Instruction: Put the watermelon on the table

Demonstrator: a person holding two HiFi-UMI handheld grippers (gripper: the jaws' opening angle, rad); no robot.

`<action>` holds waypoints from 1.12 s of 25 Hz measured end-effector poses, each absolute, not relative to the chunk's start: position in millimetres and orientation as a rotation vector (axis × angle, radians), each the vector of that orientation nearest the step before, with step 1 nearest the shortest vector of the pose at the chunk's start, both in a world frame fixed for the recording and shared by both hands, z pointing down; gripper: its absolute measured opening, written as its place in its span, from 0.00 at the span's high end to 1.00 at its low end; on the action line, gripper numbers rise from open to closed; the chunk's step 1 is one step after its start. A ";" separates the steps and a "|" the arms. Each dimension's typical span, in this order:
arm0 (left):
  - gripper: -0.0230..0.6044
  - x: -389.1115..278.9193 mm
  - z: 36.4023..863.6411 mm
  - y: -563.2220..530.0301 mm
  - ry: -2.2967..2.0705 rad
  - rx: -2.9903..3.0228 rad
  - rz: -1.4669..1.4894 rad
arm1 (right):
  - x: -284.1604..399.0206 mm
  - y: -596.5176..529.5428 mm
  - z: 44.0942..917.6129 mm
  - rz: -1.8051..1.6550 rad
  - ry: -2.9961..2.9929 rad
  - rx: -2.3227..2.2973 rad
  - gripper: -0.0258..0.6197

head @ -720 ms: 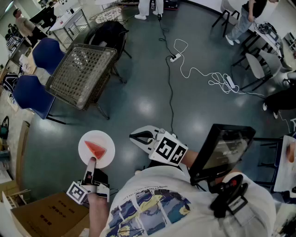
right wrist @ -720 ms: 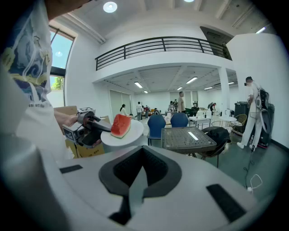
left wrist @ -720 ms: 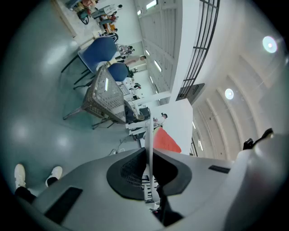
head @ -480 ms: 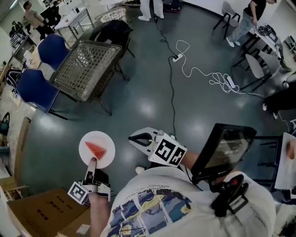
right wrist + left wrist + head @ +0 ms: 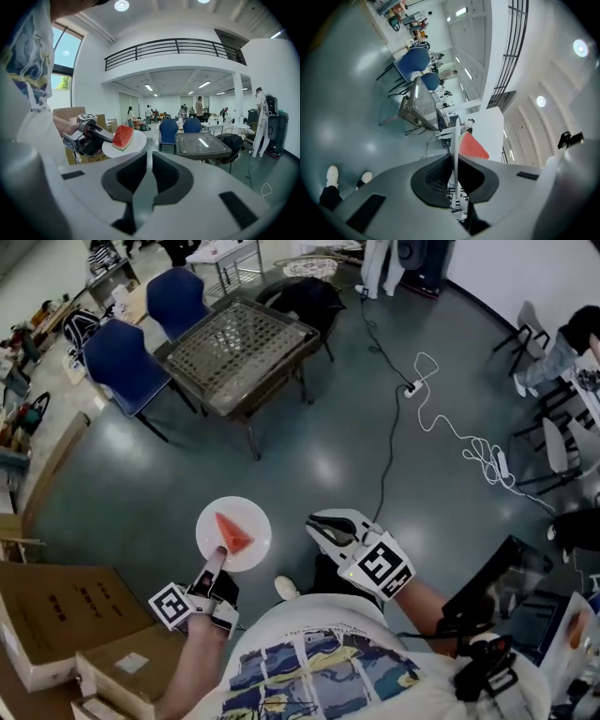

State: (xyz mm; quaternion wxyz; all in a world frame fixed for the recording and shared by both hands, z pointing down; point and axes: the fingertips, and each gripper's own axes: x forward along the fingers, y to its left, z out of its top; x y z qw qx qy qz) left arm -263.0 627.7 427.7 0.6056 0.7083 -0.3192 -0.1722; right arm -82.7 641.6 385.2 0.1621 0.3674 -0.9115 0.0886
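Observation:
A red watermelon wedge [image 5: 234,530] lies on a white plate [image 5: 251,519]. My left gripper [image 5: 217,559] is shut on the plate's near rim and holds it level above the floor. In the left gripper view the plate [image 5: 454,165] shows edge-on between the jaws, with the wedge [image 5: 472,146] just beyond. My right gripper [image 5: 322,525] hangs to the right of the plate, jaws together with nothing between them. From the right gripper [image 5: 149,157] view I see the left gripper [image 5: 86,136], the plate [image 5: 134,141] and the wedge [image 5: 123,137]. The mesh-topped table [image 5: 242,352] stands ahead.
Two blue chairs [image 5: 120,363] stand left of the table, a dark chair [image 5: 307,298] behind it. Cardboard boxes [image 5: 56,624] sit at lower left. A cable with a power strip [image 5: 410,388] runs across the grey floor on the right. People stand in the far background [image 5: 199,107].
The whole view has shifted: the table and blue chairs now lie closer and more central. The plate with the wedge stays in the left gripper; both grippers have been carried along.

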 end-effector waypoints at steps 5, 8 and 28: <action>0.92 -241.8 418.0 590.6 -0.763 1.610 -0.423 | -62.7 602.9 375.7 0.203 -2.607 1.016 0.87; 0.92 -218.6 413.7 555.5 -0.755 1.593 -0.439 | -41.8 567.3 369.4 0.158 -2.608 1.005 0.85; 0.92 -142.5 420.7 288.3 -0.745 1.573 -0.462 | 27.5 326.7 393.0 0.220 -2.585 1.018 0.85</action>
